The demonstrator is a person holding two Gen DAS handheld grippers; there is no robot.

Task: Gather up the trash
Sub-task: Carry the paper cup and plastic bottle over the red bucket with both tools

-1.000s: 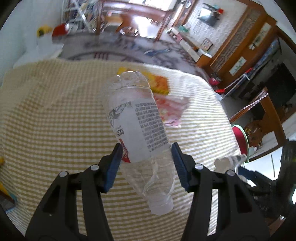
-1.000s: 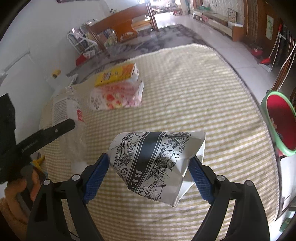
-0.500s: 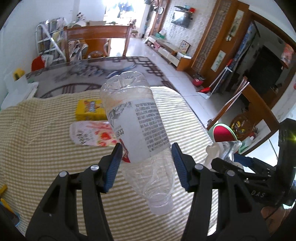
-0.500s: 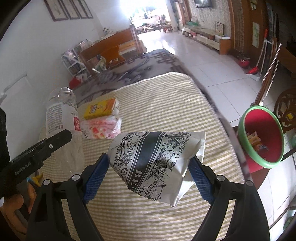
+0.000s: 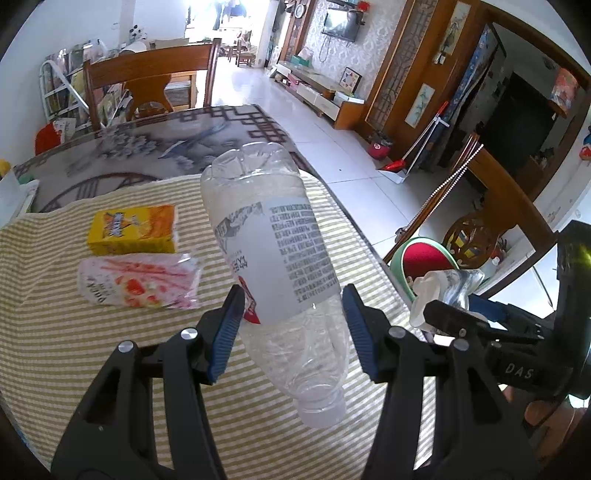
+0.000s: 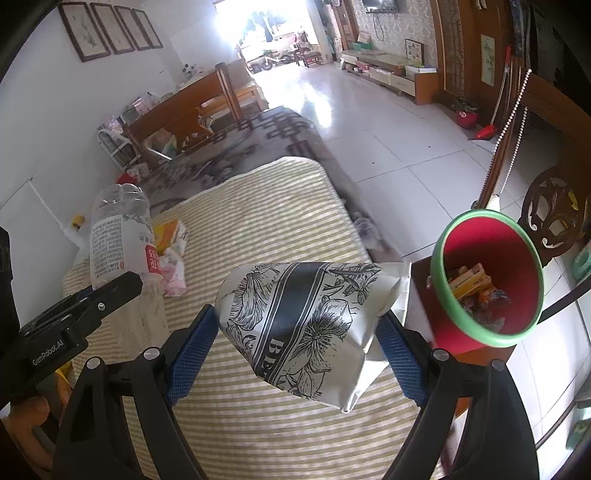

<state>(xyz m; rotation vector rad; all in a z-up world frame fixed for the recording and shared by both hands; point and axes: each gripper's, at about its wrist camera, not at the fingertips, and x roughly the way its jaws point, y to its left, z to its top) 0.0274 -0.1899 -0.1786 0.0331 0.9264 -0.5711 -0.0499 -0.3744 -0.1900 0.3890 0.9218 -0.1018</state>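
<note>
Bin [image 6: 491, 334] mouth open, chair [image 6: 554, 214] just behind.

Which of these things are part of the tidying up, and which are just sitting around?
Part of the job:
plastic bottle in left claw
flowered bag in right claw
yellow box
pink wrapper
red bin

Just around:
wooden chair
broom

I am in a family living room: a wall-mounted television [image 5: 340, 23] above a low wooden cabinet [image 5: 325, 99], white floor tiles [image 6: 369, 110], framed pictures [image 6: 110, 29], a carved wooden chair [image 5: 147, 85], and a broom with dustpan [image 5: 410, 155] by the doorway.
</note>
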